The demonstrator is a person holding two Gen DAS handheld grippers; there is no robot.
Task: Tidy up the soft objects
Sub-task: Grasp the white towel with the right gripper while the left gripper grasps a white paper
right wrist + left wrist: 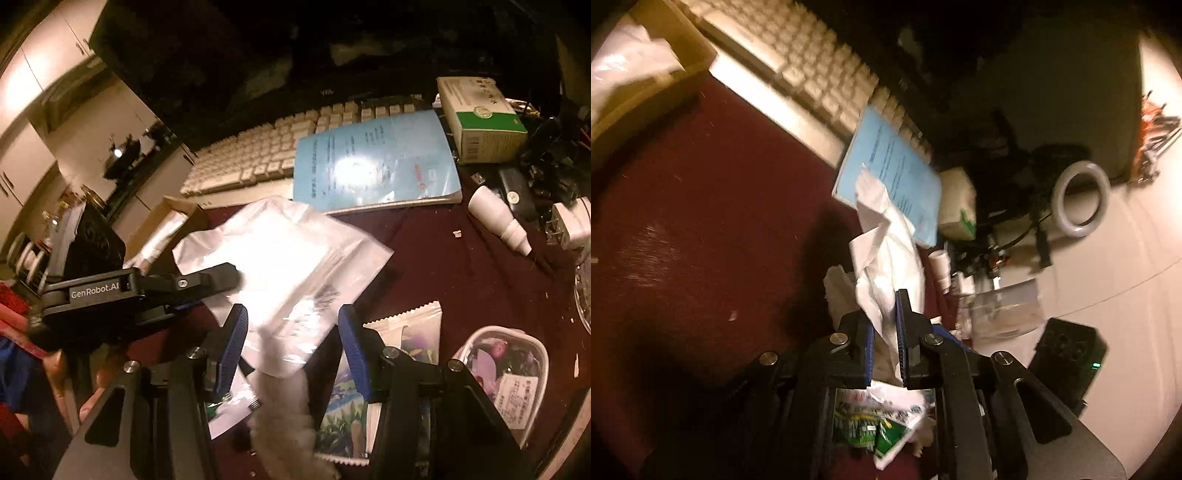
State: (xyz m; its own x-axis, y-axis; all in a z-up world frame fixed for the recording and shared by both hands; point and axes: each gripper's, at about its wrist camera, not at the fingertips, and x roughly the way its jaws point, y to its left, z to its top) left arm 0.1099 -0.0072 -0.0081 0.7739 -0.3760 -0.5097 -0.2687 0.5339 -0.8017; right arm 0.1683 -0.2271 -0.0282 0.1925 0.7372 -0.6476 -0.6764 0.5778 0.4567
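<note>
Both views are dim and carry a warm yellow-orange cast, with black vignetting in the corners from the fisheye lens. Straight lines bow toward the rims: the keyboard (798, 70) curves in the left wrist view. Motion blur smears most of that view, especially the white bag (886, 251) and the box (646, 85) at upper left. A heavy shadow falls on the dark red counter (701, 206) beside the bag. In the right wrist view, glare burns out the blue booklet (373, 162) and the glossy white pouch (280, 258), whose lower edge dissolves into grey blur. The backgrounds sink into near black.
</note>
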